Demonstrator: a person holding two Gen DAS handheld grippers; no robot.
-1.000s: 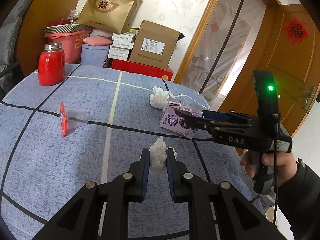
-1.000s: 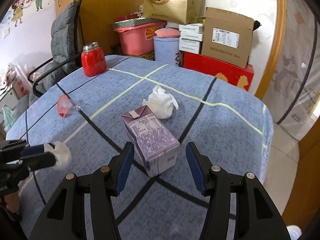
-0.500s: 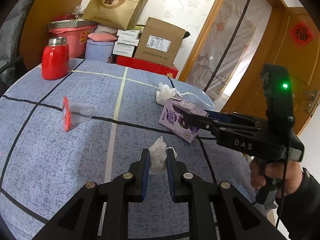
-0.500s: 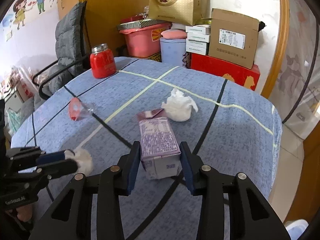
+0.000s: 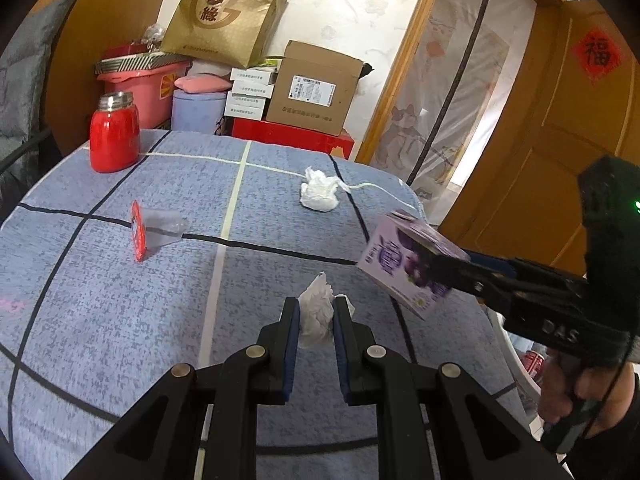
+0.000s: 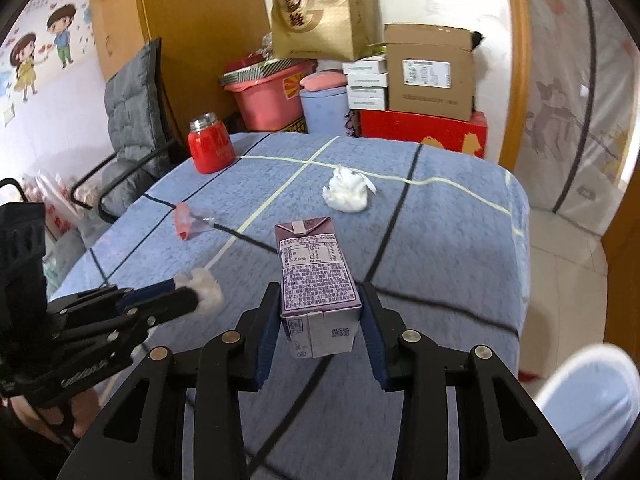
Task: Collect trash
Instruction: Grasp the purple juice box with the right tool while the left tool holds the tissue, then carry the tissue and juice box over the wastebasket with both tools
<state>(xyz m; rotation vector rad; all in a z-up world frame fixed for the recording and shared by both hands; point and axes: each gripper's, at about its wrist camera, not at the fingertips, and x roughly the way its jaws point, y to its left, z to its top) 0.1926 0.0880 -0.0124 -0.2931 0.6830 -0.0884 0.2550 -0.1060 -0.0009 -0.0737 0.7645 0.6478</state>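
Observation:
My left gripper [image 5: 314,314] is shut on a crumpled white tissue [image 5: 317,312] and holds it above the blue tablecloth; it also shows in the right wrist view [image 6: 204,285]. My right gripper [image 6: 320,300] is shut on a purple drink carton [image 6: 316,276] and holds it lifted off the table; the carton also shows in the left wrist view [image 5: 406,266]. A second tissue wad [image 5: 319,192] [image 6: 347,193] and a clear plastic cup with a red lid [image 5: 150,230] [image 6: 192,222] lie on the table.
A red jar [image 5: 114,138] [image 6: 210,146] stands at the table's far left corner. Boxes, a pink tub and a paper bag [image 5: 228,12] are stacked behind the table. A grey chair [image 6: 128,120] stands at the left. A pale bin rim [image 6: 592,400] shows at the lower right.
My right gripper closed on the carton and lifted it off the table toward the right edge. My left gripper kept hold of the tissue and rose slightly.

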